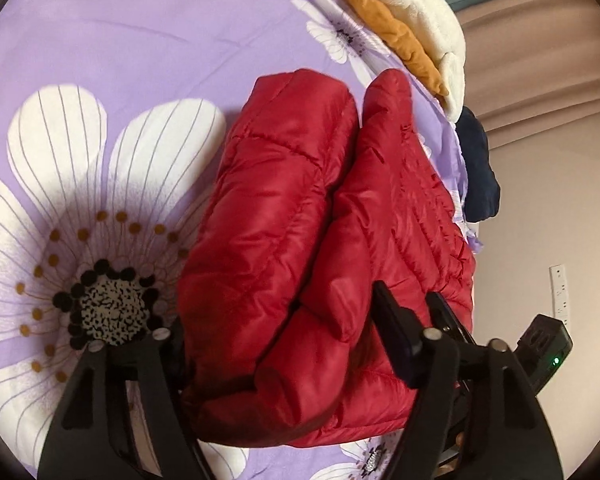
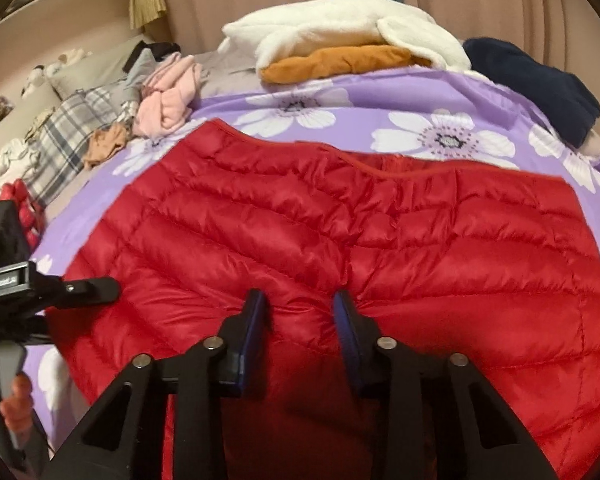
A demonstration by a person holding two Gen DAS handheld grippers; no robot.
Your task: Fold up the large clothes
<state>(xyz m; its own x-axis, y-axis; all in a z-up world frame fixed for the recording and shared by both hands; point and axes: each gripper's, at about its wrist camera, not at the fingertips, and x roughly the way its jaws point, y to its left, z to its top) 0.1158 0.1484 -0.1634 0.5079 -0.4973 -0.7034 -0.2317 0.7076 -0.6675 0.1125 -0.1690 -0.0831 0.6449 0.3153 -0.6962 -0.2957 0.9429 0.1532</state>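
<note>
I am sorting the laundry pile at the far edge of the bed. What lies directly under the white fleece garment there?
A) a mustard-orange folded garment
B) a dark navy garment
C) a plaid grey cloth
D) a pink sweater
A: in the right wrist view the mustard-orange folded garment shows beneath the white fleece garment, on the purple flowered bed cover.

A purple bedsheet with white flowers point(image 2: 340, 112) covers the bed. At its far edge a white fleece garment point(image 2: 340, 28) lies on a folded mustard-orange cloth point(image 2: 340, 62), a dark navy cloth point(image 2: 540, 76) to their right. Far left lie pink clothes point(image 2: 172, 92) and a grey plaid fabric point(image 2: 68, 132).
</note>
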